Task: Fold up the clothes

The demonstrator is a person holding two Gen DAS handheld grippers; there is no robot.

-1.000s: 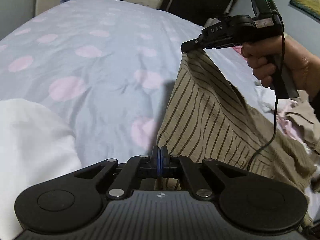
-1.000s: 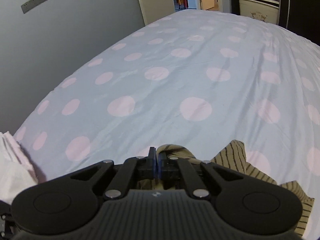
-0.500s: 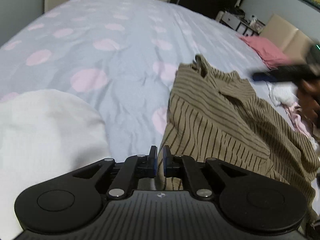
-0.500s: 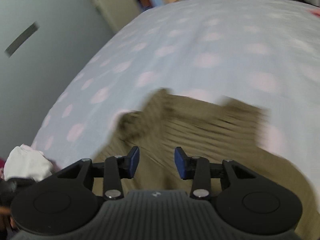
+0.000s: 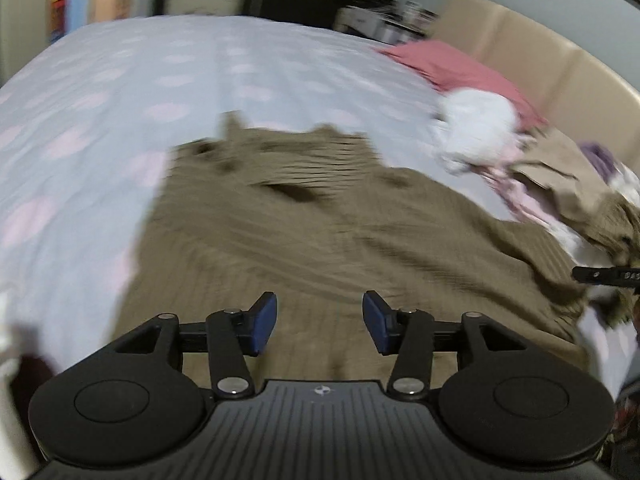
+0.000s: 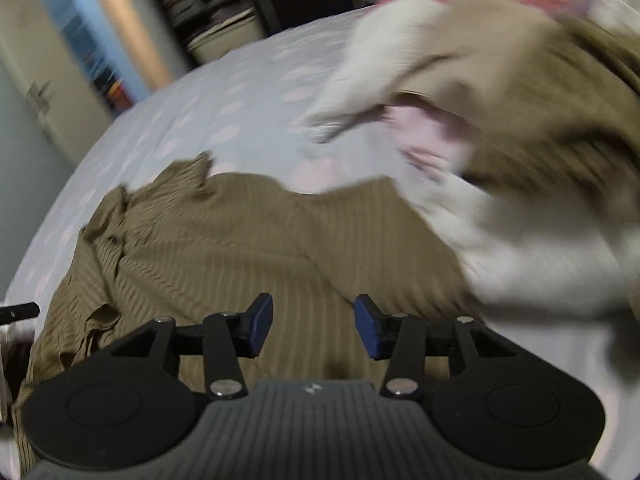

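A tan garment with thin dark stripes (image 5: pixel 320 232) lies spread flat on the bed, also filling the lower half of the right wrist view as the striped garment (image 6: pixel 224 256). My left gripper (image 5: pixel 319 326) hovers over its near edge, open, nothing between the blue pads. My right gripper (image 6: pixel 314 326) is open too, above the garment's right part. The tip of the right gripper shows at the left wrist view's right edge (image 5: pixel 600 275). Both views are motion-blurred.
The bed has a pale blue cover with pink dots (image 5: pixel 120 92). A heap of unfolded clothes (image 5: pixel 520 160), white, pink and tan, sits to the right, close in the right wrist view (image 6: pixel 500 100). A pink pillow (image 5: pixel 452 64) and beige headboard (image 5: pixel 560 60) lie behind.
Both grippers let go of the striped garment, which dropped from hanging to flat on the bed. Both now stand open and have swung toward the right side.
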